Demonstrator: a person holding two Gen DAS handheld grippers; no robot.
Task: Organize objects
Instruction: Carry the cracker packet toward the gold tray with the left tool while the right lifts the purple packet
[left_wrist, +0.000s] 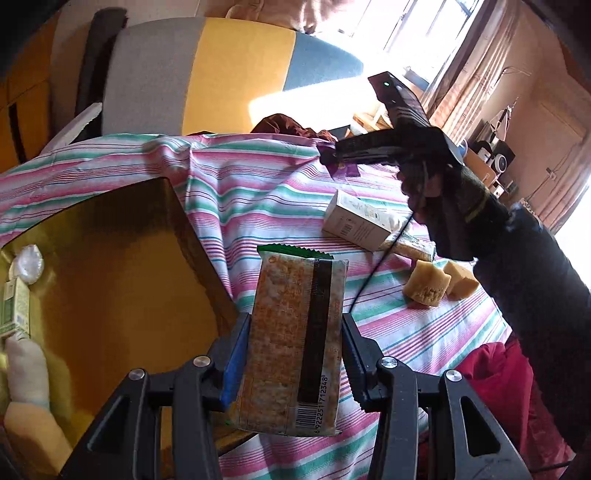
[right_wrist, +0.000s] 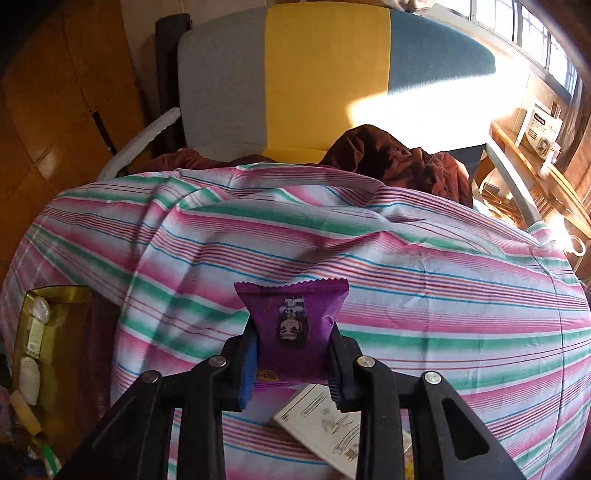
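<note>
Snack packets are held clear of the striped table — a cracker packet clamped in the left gripper, a purple packet in the right gripper — so carrying seems in hand, and placing into the golden box is called for next.

the white carton lies half hidden behind the right gripper.

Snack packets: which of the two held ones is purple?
The purple packet clamped in the right gripper; the left gripper holds a clear-wrapped orange-brown cracker packet with a green top edge.
</note>
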